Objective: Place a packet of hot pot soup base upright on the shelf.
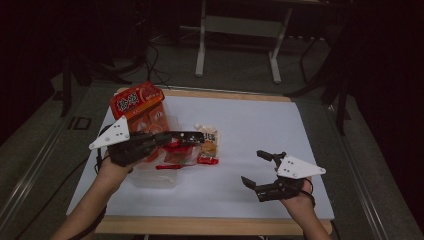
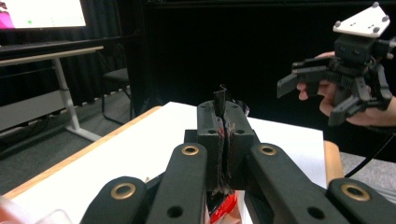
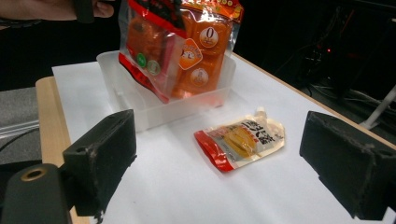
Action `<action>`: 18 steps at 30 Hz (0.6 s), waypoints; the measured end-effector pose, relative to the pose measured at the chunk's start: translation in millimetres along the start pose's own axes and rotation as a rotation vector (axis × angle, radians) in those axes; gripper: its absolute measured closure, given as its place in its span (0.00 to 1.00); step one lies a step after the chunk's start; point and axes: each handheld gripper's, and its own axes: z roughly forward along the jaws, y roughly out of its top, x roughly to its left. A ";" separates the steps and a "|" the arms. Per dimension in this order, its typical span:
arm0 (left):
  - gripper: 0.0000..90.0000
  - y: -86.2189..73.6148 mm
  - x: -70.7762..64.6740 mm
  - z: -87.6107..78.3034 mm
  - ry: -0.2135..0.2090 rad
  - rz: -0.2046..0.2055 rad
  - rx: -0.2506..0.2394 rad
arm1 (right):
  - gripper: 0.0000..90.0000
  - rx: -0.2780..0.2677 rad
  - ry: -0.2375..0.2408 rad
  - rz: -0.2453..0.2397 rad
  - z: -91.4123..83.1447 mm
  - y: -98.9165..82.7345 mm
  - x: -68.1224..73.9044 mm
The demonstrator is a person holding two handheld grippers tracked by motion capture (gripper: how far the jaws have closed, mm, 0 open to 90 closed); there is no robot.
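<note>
A large orange-red snack bag point(image 1: 136, 101) point(image 3: 187, 46) stands tilted in a clear plastic bin point(image 1: 156, 179) point(image 3: 154, 112) at the table's left. My left gripper point(image 1: 199, 138) point(image 2: 225, 116) reaches over the bin, shut on a thin edge of that bag's film. A small orange pouch with a red bottom point(image 1: 209, 141) point(image 3: 240, 140) lies flat on the white mat just right of the bin. My right gripper point(image 1: 252, 167) point(image 3: 224, 161) point(image 2: 306, 105) is at the front right, open with nothing between its jaws, and it faces the pouch and bin.
The white mat point(image 1: 255, 120) covers a wood-edged table point(image 1: 210, 226). A desk's white legs point(image 1: 201, 47) stand on the floor beyond the far edge. A lit screen point(image 2: 42, 11) sits on that desk. The surroundings are dark.
</note>
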 end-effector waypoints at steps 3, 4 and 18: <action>0.98 -5.0 4.8 -4.9 0.008 -0.001 0.001 | 0.12 -0.002 0.002 0.009 0.3 -1.0 -1.0; 0.98 -6.3 6.7 -6.7 0.006 0.001 0.003 | 0.12 -0.001 0.004 0.011 0.5 -1.4 -1.3; 0.98 -22.4 20.8 -23.5 0.043 0.002 0.026 | 0.12 0.012 0.016 0.042 3.2 -5.2 -3.2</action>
